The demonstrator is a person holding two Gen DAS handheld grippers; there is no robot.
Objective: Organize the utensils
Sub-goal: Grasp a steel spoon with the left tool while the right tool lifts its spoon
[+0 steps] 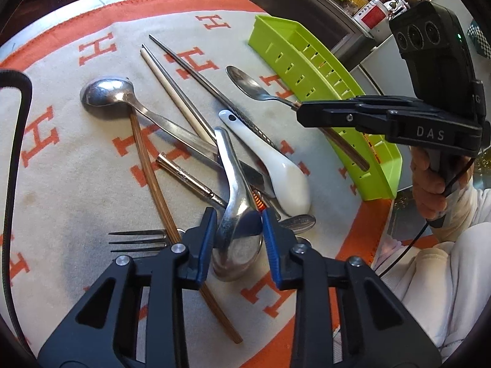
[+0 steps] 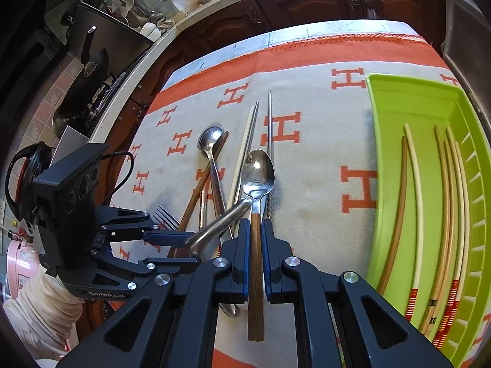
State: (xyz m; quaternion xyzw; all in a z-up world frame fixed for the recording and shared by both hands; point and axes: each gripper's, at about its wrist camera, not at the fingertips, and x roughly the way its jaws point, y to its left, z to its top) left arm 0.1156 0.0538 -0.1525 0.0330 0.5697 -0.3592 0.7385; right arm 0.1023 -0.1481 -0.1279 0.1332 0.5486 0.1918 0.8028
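Right tool (image 2: 255, 239) is clamped on the wooden handle of a steel spoon (image 2: 257, 171), lifted over the tabletop (image 1: 70, 184), left of the green tray (image 2: 386, 159) that already holds chopsticks (image 2: 414, 202).

Left tool (image 1: 236, 224) is narrow around a metal soup spoon (image 1: 233, 190) in the near pile; can't tell if the pads bite.

Risks:
- Soup spoon overlaps the knife (image 1: 190, 138) and white ceramic spoon (image 1: 276, 171); lifting could drag them.
- Curved metal may twist out.
- Tools are close, could clash.
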